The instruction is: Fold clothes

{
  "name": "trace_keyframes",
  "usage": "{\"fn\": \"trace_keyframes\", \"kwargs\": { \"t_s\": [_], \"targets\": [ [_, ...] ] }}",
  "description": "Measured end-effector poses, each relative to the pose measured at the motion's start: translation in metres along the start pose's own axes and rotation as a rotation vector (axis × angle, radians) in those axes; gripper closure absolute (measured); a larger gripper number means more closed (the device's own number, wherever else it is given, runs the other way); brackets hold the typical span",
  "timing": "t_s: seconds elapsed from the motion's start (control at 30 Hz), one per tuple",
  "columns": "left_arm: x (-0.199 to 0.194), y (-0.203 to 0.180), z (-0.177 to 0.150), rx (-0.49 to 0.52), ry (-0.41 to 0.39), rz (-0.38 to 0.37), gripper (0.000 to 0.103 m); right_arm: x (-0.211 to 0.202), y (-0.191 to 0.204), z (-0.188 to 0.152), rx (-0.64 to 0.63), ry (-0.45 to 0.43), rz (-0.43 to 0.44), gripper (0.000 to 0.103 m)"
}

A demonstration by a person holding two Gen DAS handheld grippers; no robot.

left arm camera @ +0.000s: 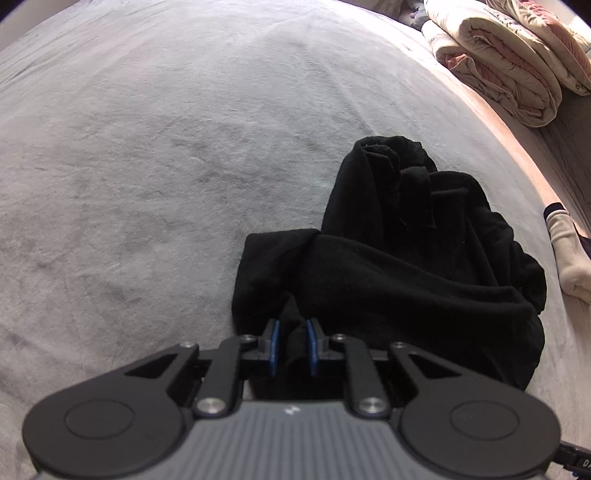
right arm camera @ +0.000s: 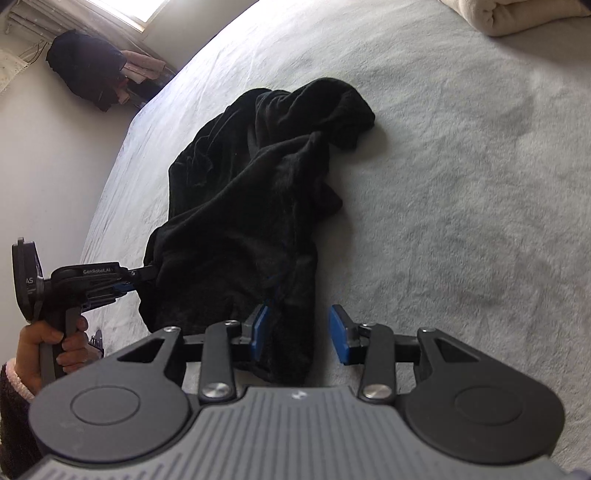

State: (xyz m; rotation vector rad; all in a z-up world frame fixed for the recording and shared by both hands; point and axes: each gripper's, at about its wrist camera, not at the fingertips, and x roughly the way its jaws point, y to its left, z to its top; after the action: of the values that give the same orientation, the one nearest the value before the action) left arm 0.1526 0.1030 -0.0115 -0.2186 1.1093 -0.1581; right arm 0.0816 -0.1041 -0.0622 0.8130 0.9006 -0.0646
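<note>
A crumpled black garment point(left arm camera: 406, 258) lies on a grey bedspread point(left arm camera: 147, 166). My left gripper point(left arm camera: 293, 345) is shut on a fold at the garment's near edge, black cloth pinched between its blue pads point(left arm camera: 272, 343). In the right wrist view the same garment point(right arm camera: 251, 206) stretches from the middle toward me. The left gripper point(right arm camera: 147, 277) bites its left edge there, held by a hand point(right arm camera: 44, 347). My right gripper point(right arm camera: 301, 334) stands open at the garment's near end. Cloth lies against its left pad point(right arm camera: 260, 332), and its right pad is over bare bedspread.
A folded cream and pink quilt point(left arm camera: 517, 62) sits at the bed's far right. A foot in a white sock point(left arm camera: 569, 254) rests at the right edge. Dark clothes point(right arm camera: 88, 70) hang by a window beyond the bed, and a cream blanket point(right arm camera: 517, 14) lies at the far corner.
</note>
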Motion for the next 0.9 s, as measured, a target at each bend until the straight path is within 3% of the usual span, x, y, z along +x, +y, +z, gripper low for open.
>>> {"fn": "trace_keyframes", "kwargs": {
  "t_s": [0.17,0.37,0.43,0.47,0.5,0.73,0.9],
  "targets": [
    [-0.029,0.049,-0.024,-0.073,-0.045,-0.026,0.098,0.006,0.011,-0.008,-0.049,-0.009,-0.008,0.061],
    [-0.033,0.108,-0.056,-0.204,-0.045,-0.091,0.099,0.011,0.016,-0.015,-0.067,-0.014,-0.005,0.061],
    [-0.033,0.114,-0.063,-0.219,-0.069,-0.143,0.099,0.013,0.017,-0.017,-0.082,-0.013,-0.018,0.071],
    [-0.033,0.116,-0.066,-0.225,-0.075,-0.167,0.099,0.014,0.018,-0.017,-0.092,-0.007,-0.032,0.088],
    [-0.032,0.118,-0.067,-0.232,-0.073,-0.192,0.099,0.014,0.015,-0.016,-0.076,-0.003,-0.023,0.097],
    [-0.046,0.121,-0.081,-0.266,-0.018,-0.3,0.099,-0.014,-0.001,-0.008,-0.011,-0.01,-0.013,0.099],
    [-0.064,0.104,-0.11,-0.193,0.027,-0.342,0.099,-0.054,-0.004,-0.009,-0.027,-0.018,-0.048,0.099]
  ]
}}
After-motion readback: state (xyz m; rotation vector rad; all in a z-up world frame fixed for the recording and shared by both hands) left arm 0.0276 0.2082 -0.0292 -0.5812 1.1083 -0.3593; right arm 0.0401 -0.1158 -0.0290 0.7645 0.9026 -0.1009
